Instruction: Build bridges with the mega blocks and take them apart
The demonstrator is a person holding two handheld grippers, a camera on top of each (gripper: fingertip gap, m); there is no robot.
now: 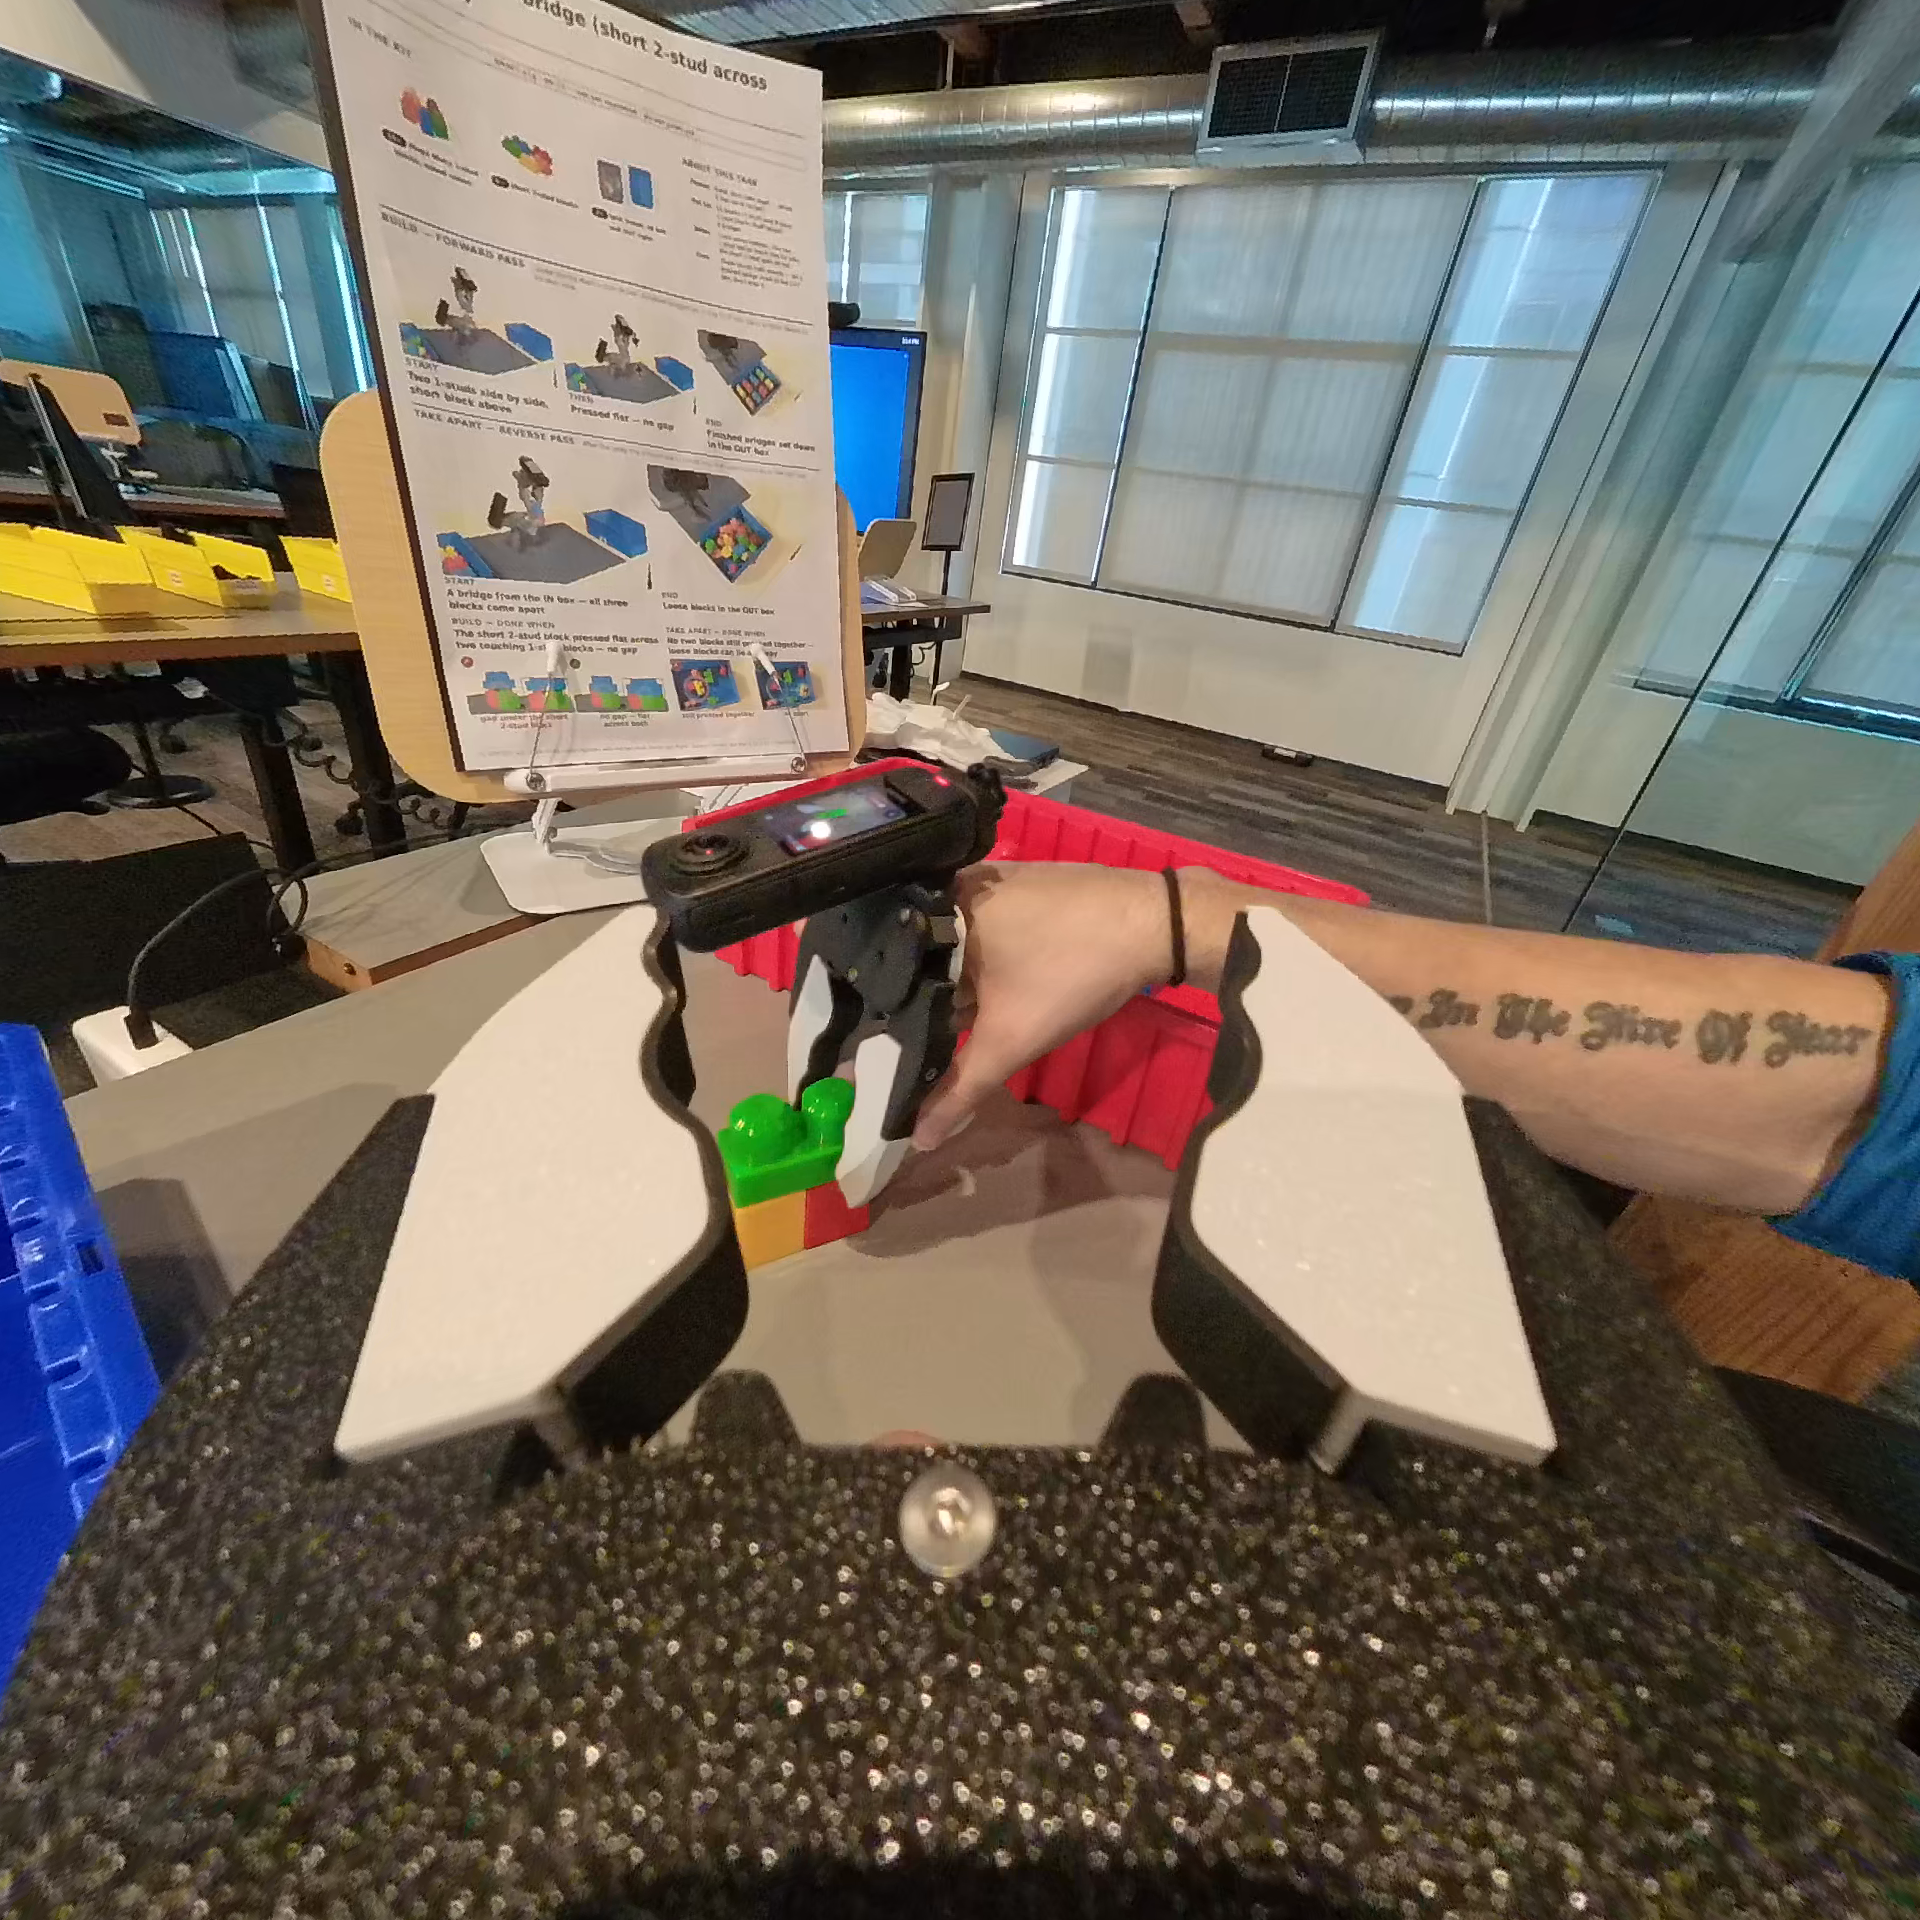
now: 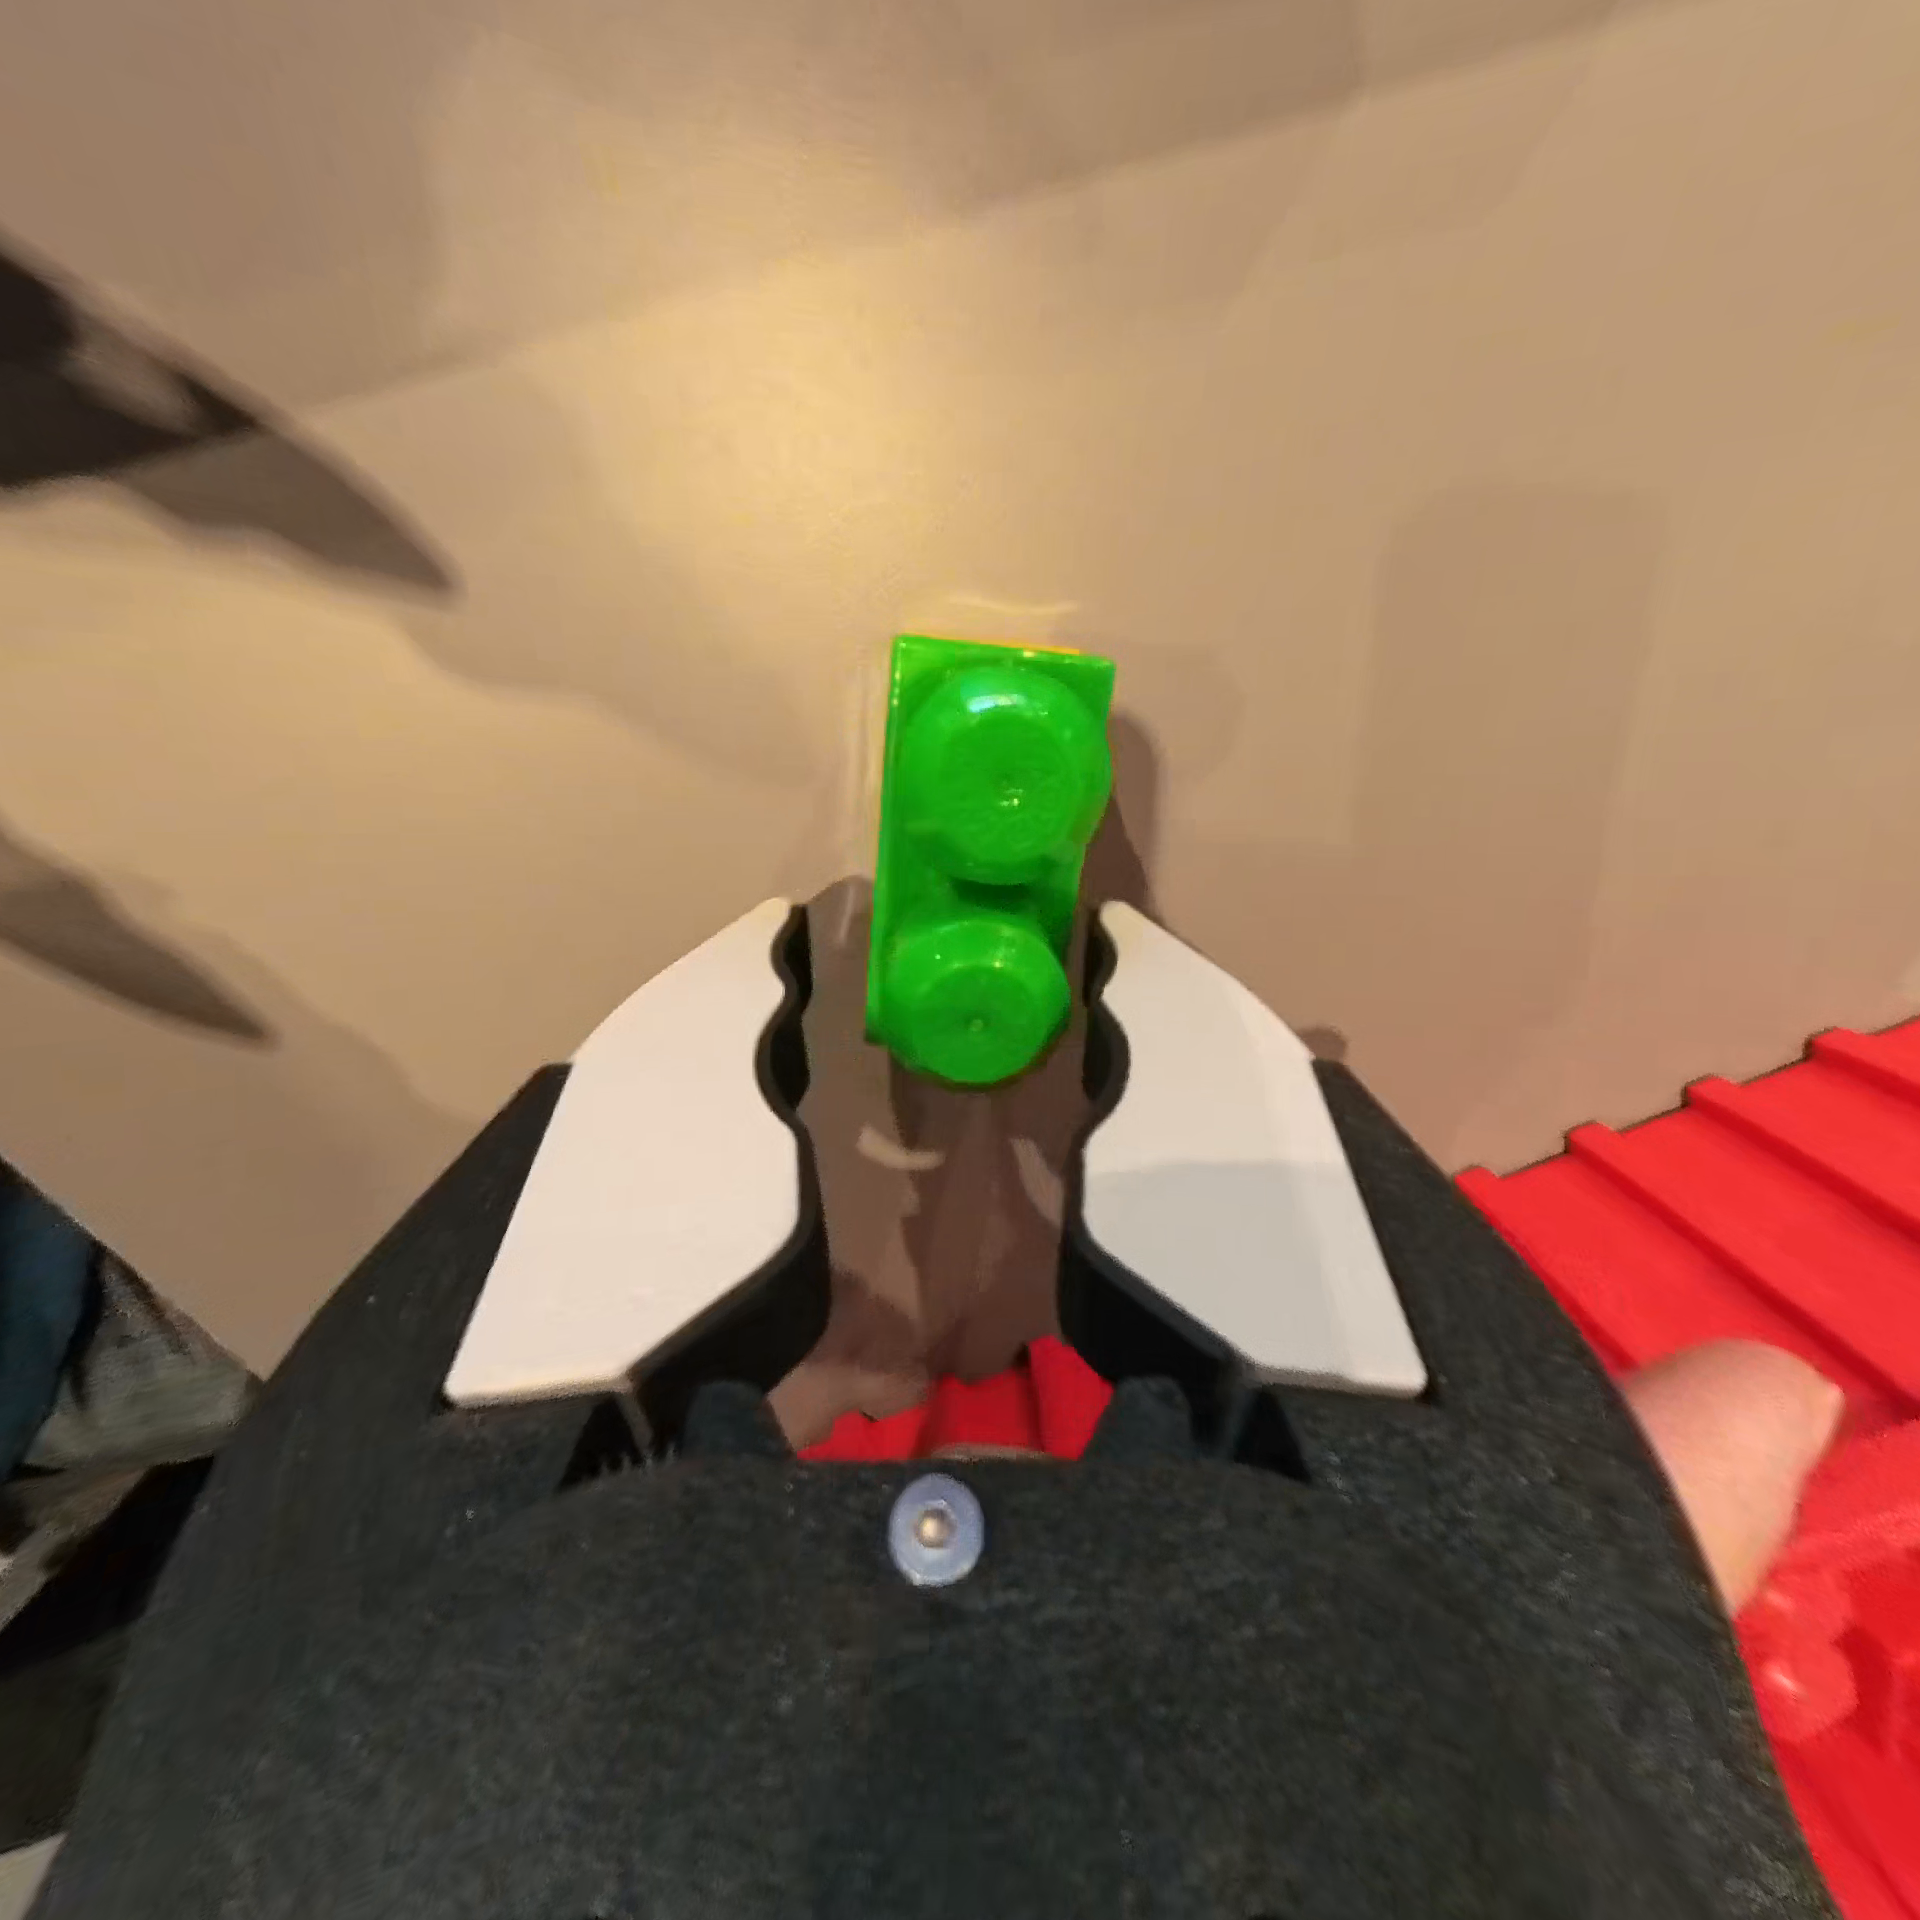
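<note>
The small bridge is standing on the grey table (image 1: 312, 1164): a green two-stud block (image 1: 784, 1143) is sitting on top of an orange block (image 1: 767, 1228) and a red block (image 1: 831, 1210), which are touching side by side under it. Seen from the right wrist view, the green block (image 2: 987, 852) is pointing away from the camera, and a thin yellow-orange edge is showing at its far end. The right gripper (image 2: 951, 987) is coming down over the near end of this bridge. Its white fingers (image 2: 675, 1122) are standing on both sides of the near stud, and a narrow dark gap is showing between each pad and the green plastic, so the jaws are released and nothing is being grasped. In the left wrist view, the same gripper (image 1: 868, 1153) is reaching the bridge from behind and to the right, with a hand (image 1: 1039, 997) holding it and a black camera on top of it. The left gripper (image 1: 951, 1060) is waiting in front of the bridge with its jaws spread wide and nothing between them. A red bin (image 1: 1122, 1049) is lying just behind the bridge, a blue bin (image 1: 52, 1299) is staying well to its left, and an instruction sheet (image 1: 603, 395) on a stand is rising behind it.
</note>
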